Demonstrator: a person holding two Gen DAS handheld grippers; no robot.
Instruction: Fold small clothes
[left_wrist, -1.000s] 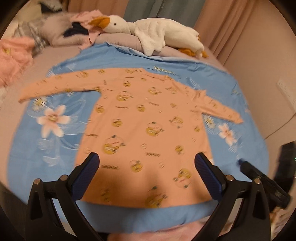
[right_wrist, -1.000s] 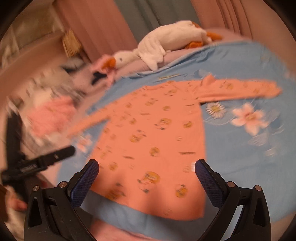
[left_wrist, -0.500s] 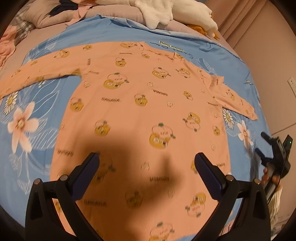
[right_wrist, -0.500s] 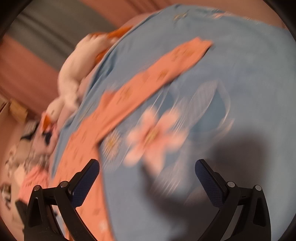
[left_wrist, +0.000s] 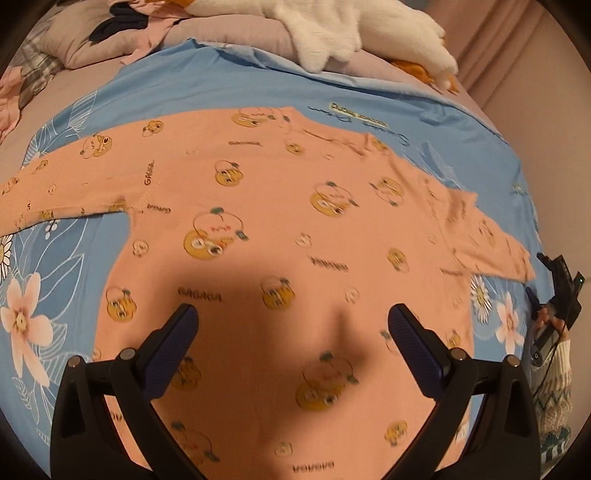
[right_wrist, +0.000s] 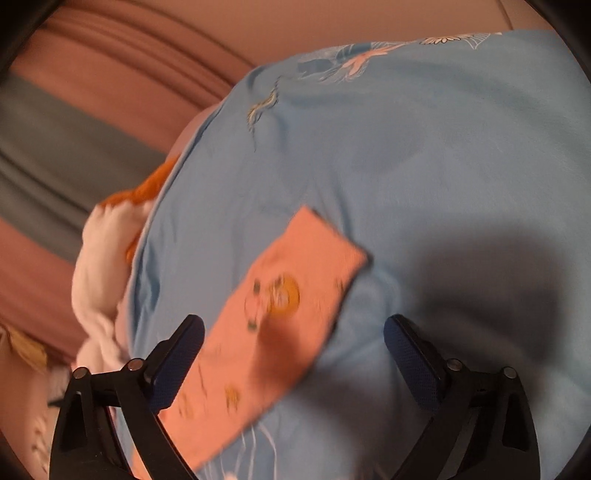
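Bedding fills both views: a light blue bedsheet printed with pink and white flowers (left_wrist: 62, 266), and on it a small peach long-sleeved cotton top with a yellow cartoon-duck print (left_wrist: 280, 236), laid flat with both sleeves stretched out to the sides. Beyond the top's far edge lies a white plush goose with orange feet (left_wrist: 354, 33).

The left gripper (left_wrist: 291, 325) hangs over the lower middle of the top's body. Its blue-padded jaws stand wide apart, with nothing between them but the cloth lying below; it holds nothing and casts a dark shadow on the fabric. Far off to its right, at the sheet's edge past the sleeve end, a hand in a patterned knit cuff carries the other tool.

The right gripper (right_wrist: 293, 332) points at the cuff end of the top's right sleeve (right_wrist: 295, 295), which lies just ahead of the jaws and nearer the left one. Earlier frames are given, and its jaws have just been closing a little; they remain wide and grip nothing, the sleeve lying flat ahead of them, not pinched.

The step in hand appears to be the approach for the first fold, the sleeve. The next move likely calls for the right gripper to lower onto the cuff, pinch it, and carry it across the body, while the left finds its own hold.
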